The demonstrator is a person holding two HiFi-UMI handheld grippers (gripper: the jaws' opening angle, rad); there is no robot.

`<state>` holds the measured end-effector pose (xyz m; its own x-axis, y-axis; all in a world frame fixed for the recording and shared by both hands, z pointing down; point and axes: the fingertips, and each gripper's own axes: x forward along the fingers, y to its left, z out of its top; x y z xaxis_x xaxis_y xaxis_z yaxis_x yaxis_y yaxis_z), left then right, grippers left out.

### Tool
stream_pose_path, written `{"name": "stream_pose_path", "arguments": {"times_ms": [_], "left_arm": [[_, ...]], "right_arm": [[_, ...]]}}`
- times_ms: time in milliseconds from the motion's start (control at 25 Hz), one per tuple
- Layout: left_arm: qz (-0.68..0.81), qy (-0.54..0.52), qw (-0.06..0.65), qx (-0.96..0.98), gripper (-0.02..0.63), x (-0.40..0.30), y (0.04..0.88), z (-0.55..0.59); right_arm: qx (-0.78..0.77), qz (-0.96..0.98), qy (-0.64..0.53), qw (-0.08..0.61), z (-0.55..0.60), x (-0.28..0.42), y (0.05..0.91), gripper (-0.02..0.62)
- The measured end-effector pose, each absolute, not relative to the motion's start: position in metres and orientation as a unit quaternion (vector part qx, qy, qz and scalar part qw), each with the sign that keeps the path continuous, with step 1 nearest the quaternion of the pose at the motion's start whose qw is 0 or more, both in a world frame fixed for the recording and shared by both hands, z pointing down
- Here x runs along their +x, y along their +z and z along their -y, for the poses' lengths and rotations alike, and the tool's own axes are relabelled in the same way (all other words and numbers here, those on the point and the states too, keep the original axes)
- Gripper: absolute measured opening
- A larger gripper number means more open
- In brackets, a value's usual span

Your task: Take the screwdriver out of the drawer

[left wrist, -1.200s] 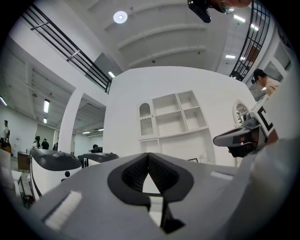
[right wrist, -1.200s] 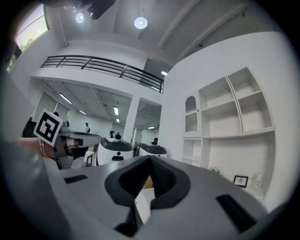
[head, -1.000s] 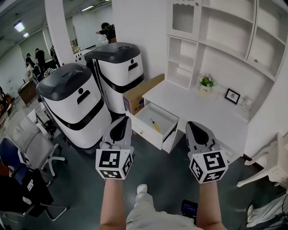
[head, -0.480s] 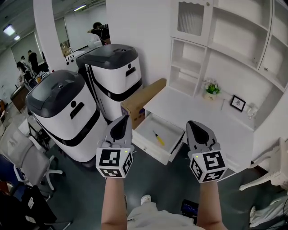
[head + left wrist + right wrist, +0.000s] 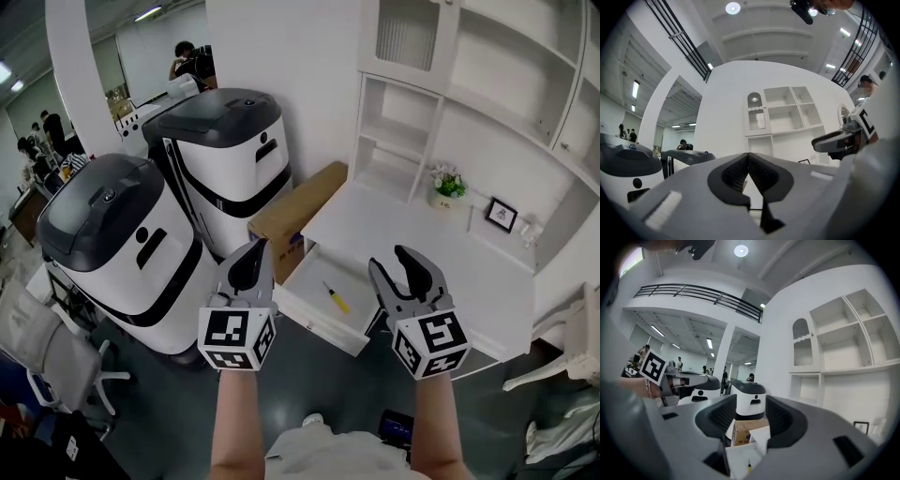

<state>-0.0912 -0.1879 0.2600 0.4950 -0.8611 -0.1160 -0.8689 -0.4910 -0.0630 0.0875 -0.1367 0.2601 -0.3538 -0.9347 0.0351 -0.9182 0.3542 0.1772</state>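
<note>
**Placement and hold.** The drawer (image 5: pixel 314 321) is standing pulled out from the white desk (image 5: pixel 422 239) at the centre of the head view. This is leaving its interior exposed from above. The screwdriver (image 5: pixel 335 297), with a yellow handle, is lying loose on the drawer floor, slanted and untouched.

Both tools are being held roughly level, short of the drawer, at lower centre of the frame.
- The right gripper (image 5: pixel 389 260) is opening its jaws. They are standing apart with nothing between them, only the room beyond. In my judgement it is being readied as the picking tool, being the one lined up with the drawer.
- The left gripper (image 5: pixel 260 247) is keeping its jaws pressed together, empty. It appears to be idle and is sitting at the drawer's left corner.

**Obscured or uncertain.**
- In the right gripper view only the yellow end of the screwdriver (image 5: pixel 749 466) is showing. It is low in the frame, in the gap between the jaws, and the rest is being cut off by the gripper body.
- The left gripper view is showing neither drawer nor tool. Its own housing is filling the lower half.
- The screwdriver's tip type is too small to tell.
- The drawer's right side is being partly covered by the right gripper in the head view.
- Whether anything else is lying in the drawer cannot be confirmed.
</note>
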Motion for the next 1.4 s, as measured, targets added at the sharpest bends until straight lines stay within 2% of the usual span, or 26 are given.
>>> {"name": "stream_pose_path", "arguments": {"times_ms": [200, 240, 560, 920, 1400], "left_arm": [[-0.497, 0.034, 0.047, -0.866, 0.008, -0.092, 0.268, 0.204], [-0.498, 0.033, 0.044, -0.866, 0.008, -0.093, 0.271, 0.207], [-0.506, 0.027, 0.028, -0.862, 0.009, -0.090, 0.283, 0.237], [-0.524, 0.012, 0.023, -0.851, 0.008, -0.081, 0.293, 0.285], [-0.558, -0.018, -0.002, -0.830, 0.008, -0.073, 0.331, 0.352]], "right_arm": [[0.566, 0.821, -0.069, 0.029, 0.154, 0.083, 0.256, 0.336], [0.569, 0.819, -0.070, 0.022, 0.157, 0.083, 0.255, 0.345], [0.580, 0.815, -0.011, -0.003, 0.191, 0.096, 0.262, 0.347], [0.547, 0.836, 0.048, 0.002, 0.253, 0.108, 0.285, 0.347], [0.488, 0.861, 0.112, 0.093, 0.337, 0.108, 0.362, 0.347]]}}
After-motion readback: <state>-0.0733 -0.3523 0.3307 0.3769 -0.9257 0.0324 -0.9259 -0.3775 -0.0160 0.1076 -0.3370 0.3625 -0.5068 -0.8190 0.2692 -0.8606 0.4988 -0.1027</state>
